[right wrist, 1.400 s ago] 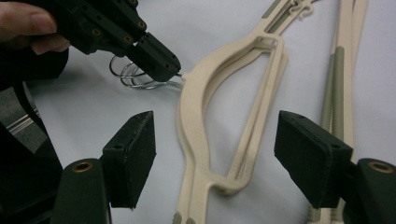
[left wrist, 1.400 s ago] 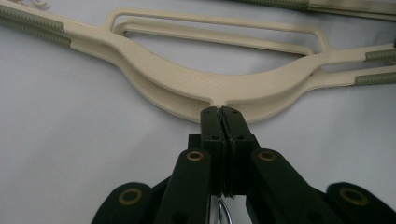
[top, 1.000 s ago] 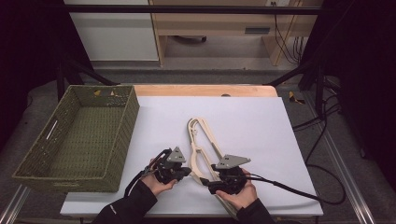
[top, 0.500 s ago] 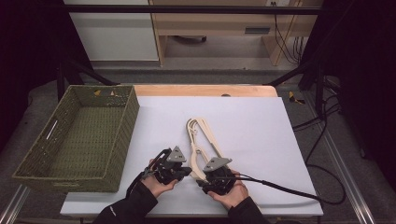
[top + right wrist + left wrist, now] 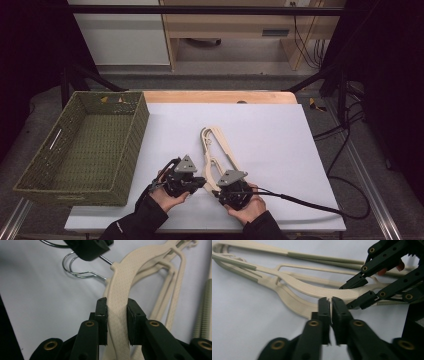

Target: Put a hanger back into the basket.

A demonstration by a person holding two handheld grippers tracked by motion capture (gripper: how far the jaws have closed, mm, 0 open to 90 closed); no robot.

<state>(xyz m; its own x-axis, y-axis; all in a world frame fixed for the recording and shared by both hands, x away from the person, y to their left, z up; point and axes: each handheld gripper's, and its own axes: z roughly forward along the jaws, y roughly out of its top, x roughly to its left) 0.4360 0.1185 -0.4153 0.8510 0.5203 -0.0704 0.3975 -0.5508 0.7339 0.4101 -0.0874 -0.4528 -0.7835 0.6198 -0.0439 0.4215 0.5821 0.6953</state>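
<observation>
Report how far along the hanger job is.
Done: nothing; the wicker basket is empty. In hand: the right gripper, jaws just closing, clamps the top beige hanger; the left gripper, jaws just opened slightly, sits at a wire hook, grip unclear. Left: lifting either hanger off the white table.

high: above, looking forward-down | claw cams: close, low | shared: hangers (image 5: 216,150), slightly blurred

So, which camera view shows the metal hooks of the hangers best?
The right gripper view: the metal hooks lie sharp and close on the white table, beyond the hanger arm between the right tongs. In the high view the grippers cover that spot. The left gripper view gives only beige hanger arms.
</observation>
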